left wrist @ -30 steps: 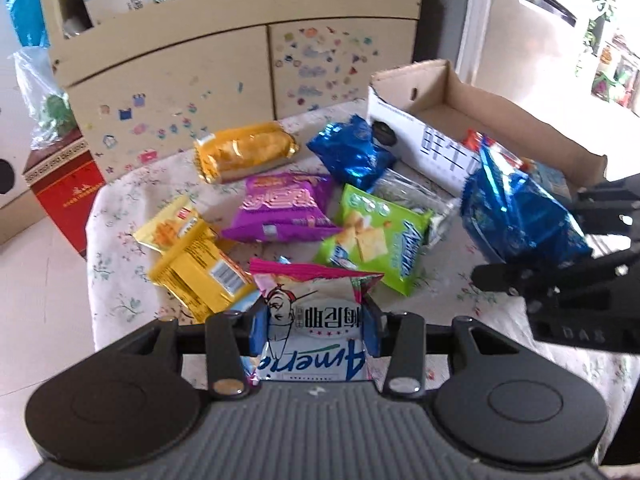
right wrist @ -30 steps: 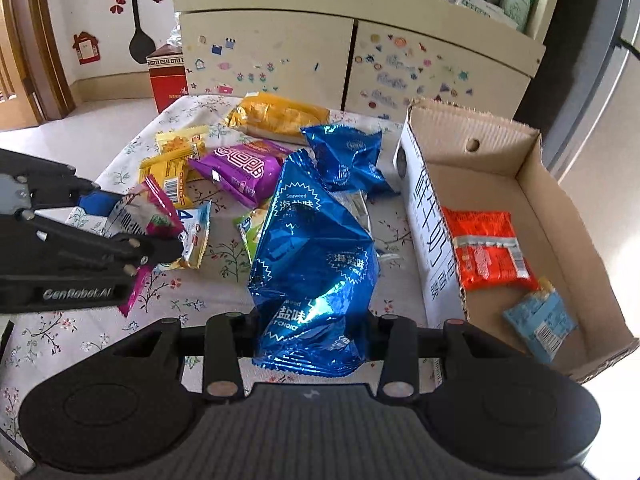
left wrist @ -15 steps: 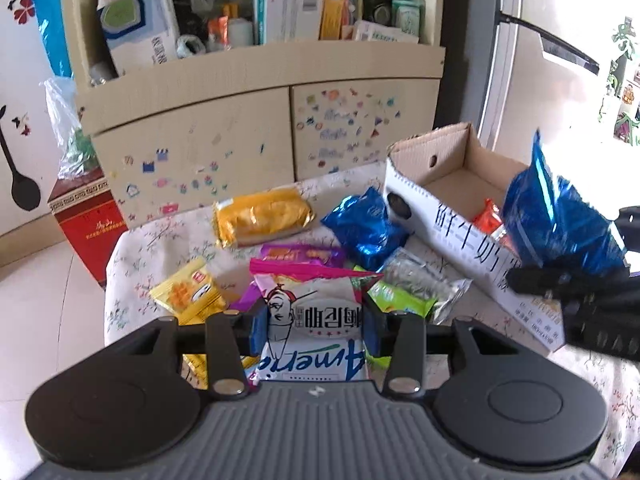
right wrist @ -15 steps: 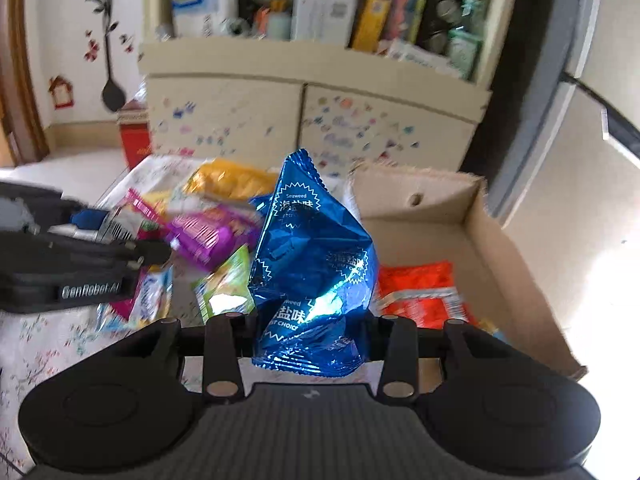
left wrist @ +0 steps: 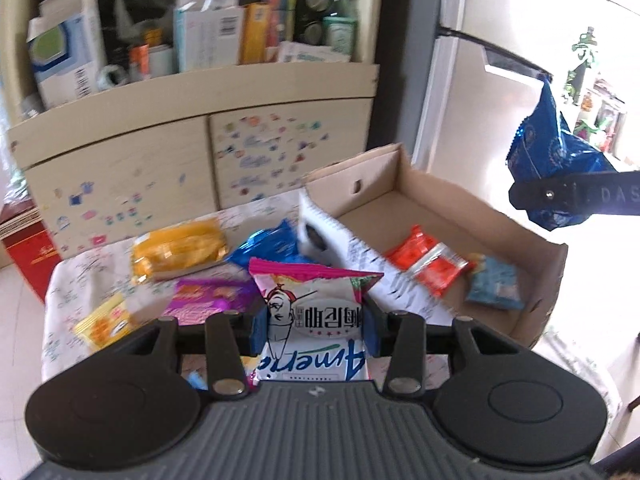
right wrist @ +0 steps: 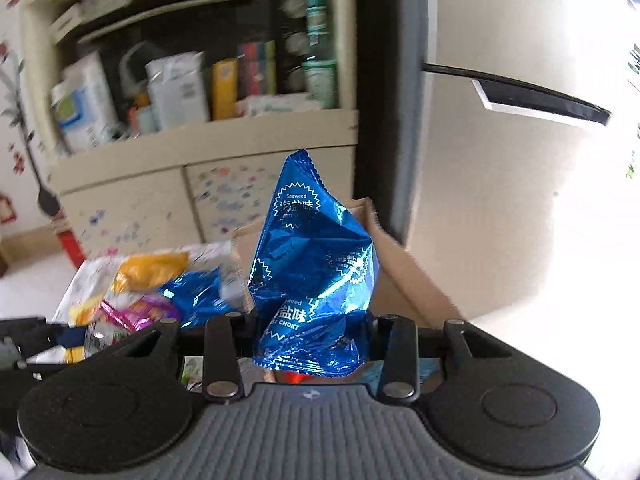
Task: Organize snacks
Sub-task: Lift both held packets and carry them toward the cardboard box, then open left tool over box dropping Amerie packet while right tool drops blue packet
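My left gripper is shut on a white snack packet with a pink top edge, held above the table near the left wall of the cardboard box. My right gripper is shut on a blue seaweed snack bag, held high over the box; that bag also shows in the left wrist view. The box holds an orange-red packet and a light blue packet. An orange bag, a purple bag, a yellow packet and another blue bag lie on the table.
The table has a floral cloth. Behind it stands a beige cabinet with stickers and cluttered shelves above. A red box stands on the floor at the left. A white refrigerator stands at the right.
Both grippers have risen and moved right toward the box with their packets. The right gripper's blue bag is now high over the box. Both views tilt up.
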The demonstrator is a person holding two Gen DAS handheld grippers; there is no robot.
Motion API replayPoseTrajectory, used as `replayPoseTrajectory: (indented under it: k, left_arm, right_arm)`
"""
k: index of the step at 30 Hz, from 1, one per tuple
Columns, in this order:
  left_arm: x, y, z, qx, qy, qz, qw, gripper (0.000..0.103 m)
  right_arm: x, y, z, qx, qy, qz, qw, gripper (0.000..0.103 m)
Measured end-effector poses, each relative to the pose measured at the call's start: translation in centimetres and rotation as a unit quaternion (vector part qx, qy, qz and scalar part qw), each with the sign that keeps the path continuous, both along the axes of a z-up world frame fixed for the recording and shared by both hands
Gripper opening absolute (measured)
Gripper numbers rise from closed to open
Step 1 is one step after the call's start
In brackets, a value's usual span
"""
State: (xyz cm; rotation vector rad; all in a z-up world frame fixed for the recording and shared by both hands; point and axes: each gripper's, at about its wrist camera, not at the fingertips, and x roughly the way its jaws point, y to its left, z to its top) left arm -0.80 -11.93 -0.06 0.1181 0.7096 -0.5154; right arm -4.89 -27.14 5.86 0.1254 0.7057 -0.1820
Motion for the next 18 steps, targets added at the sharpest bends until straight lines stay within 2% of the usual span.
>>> replayPoseTrajectory:
  k: [6,16,17,18]
  left_arm:
    - [0.5,-3.3,0.5,-0.018,-0.002,-0.034,0.9993,0.044]
    - [2.2,-10.0,0.0,-0.044,0.018,-0.087,0.9951,0.044]
    - [2.3,-10.6,-0.1,-0.045,0.019,-0.093,0.9945,0.045]
    - [2.5,-11.2,-0.2,-0.043,0.021,-0.100,0.9939,0.051]
  right_arm:
    - [-0.3,-2.2,0.0,0.027,0.000,-0.035,0.999,0.047]
    - [0.2,-5.1,-0.4,0.071,-0.001,-0.089,0.993,0.047]
    - [0.2,-5.4,-0.5,0.075,-0.002,-0.099,0.992,0.047]
    - [0.3,-5.8,-0.5,0.080,-0.002,-0.106,0.991,0.049]
